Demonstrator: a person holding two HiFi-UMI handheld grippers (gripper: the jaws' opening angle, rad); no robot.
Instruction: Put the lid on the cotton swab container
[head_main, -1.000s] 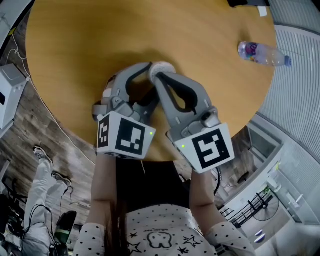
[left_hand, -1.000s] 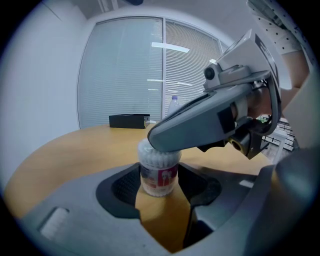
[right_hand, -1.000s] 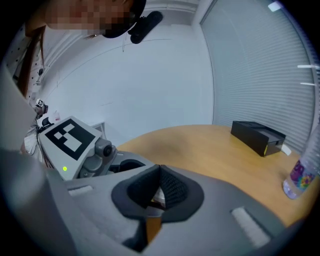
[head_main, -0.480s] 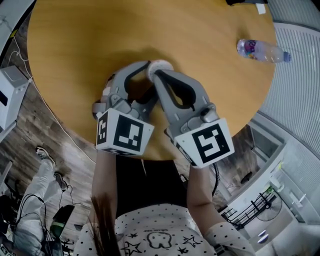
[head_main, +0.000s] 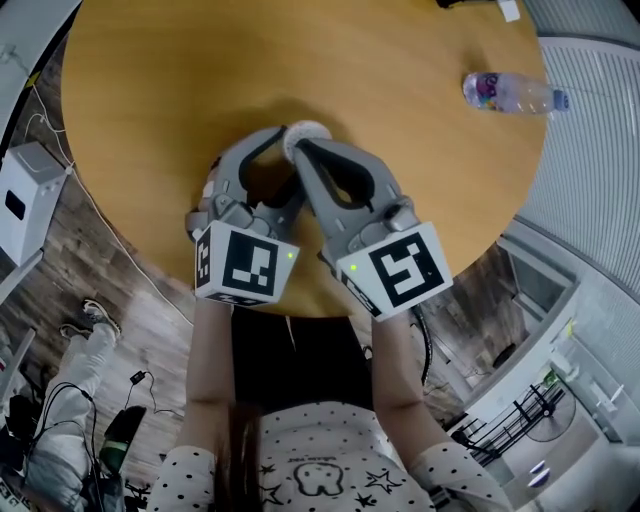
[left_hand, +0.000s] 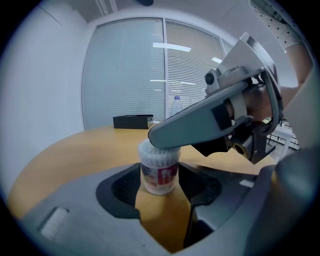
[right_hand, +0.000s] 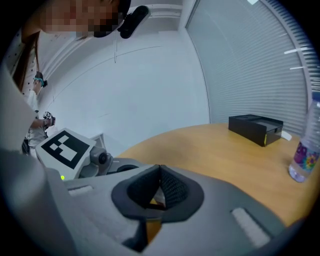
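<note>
The cotton swab container (left_hand: 159, 172), a small clear tub with a red and white label and packed with white swabs, stands upright on the wooden table (head_main: 150, 100). My left gripper (left_hand: 159, 189) is closed round its sides, one pad on each side. My right gripper (head_main: 298, 150) is shut, and its fingers (left_hand: 200, 125) lie across the top of the container from the right. In the head view only the pale round top (head_main: 306, 131) shows past the two gripper tips. The right gripper (right_hand: 159, 192) view shows closed pads with only a thin pale sliver between them.
A water bottle (head_main: 510, 92) lies at the table's far right edge. A black box (right_hand: 255, 129) sits at the back of the table. The table's rounded near edge runs just under both grippers, by the person's body.
</note>
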